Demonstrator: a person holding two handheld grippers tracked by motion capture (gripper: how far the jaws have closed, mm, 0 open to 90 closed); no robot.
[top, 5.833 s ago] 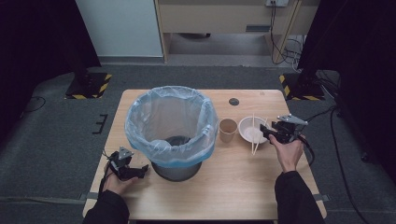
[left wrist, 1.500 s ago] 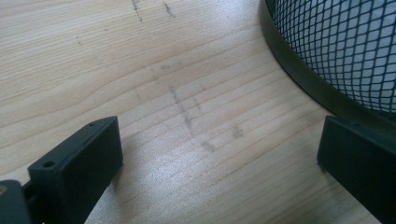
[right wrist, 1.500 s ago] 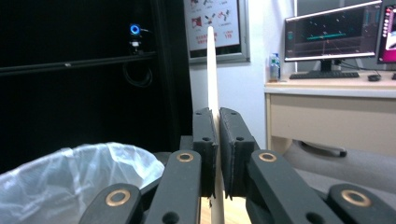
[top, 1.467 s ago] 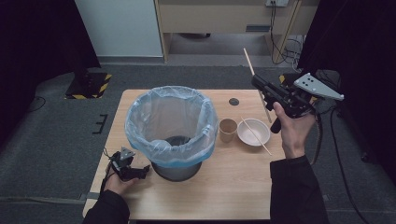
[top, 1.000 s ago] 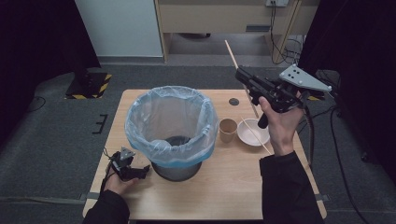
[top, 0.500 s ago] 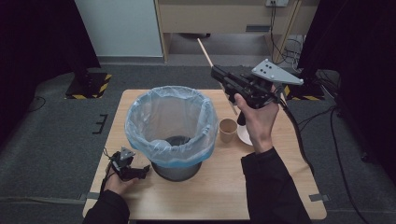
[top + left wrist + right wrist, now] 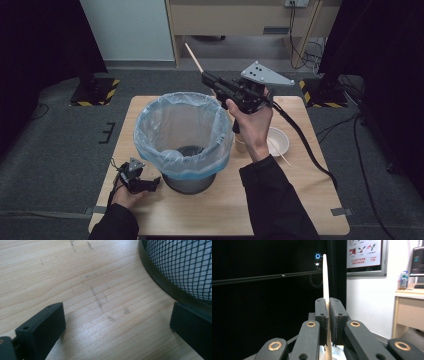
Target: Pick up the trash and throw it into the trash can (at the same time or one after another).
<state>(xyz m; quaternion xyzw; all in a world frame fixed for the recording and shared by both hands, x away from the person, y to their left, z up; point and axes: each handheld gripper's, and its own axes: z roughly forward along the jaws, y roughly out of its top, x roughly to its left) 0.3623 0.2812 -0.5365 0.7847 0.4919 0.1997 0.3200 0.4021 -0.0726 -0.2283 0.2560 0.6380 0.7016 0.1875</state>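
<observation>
Right gripper (image 7: 207,79), high view: raised above the table (image 7: 300,200), clamped on a thin wooden stick (image 7: 194,51). The stick juts out past the jaw tips, up and to the left, its free end over the floor beyond the table's far edge. The gripper body sits over the far right rim of the bin (image 7: 184,135), a mesh basket lined with a pale blue bag. Behind the forearm, on the table, a white bowl (image 7: 279,141) with a second stick (image 7: 278,152) leaning across it. Left gripper (image 7: 150,184) rests low on the table at the near left, just beside the bin's base.

Left gripper view: jaws stand wide apart, nothing between them but bare wood. The bin's black base ring (image 7: 160,280) curves in at the upper right; the right jaw sits right at it, contact not resolvable.

Right gripper view: jaws pressed together on the stick (image 7: 325,277), which runs up between the pads and well beyond the tips, against a dark background.
</observation>
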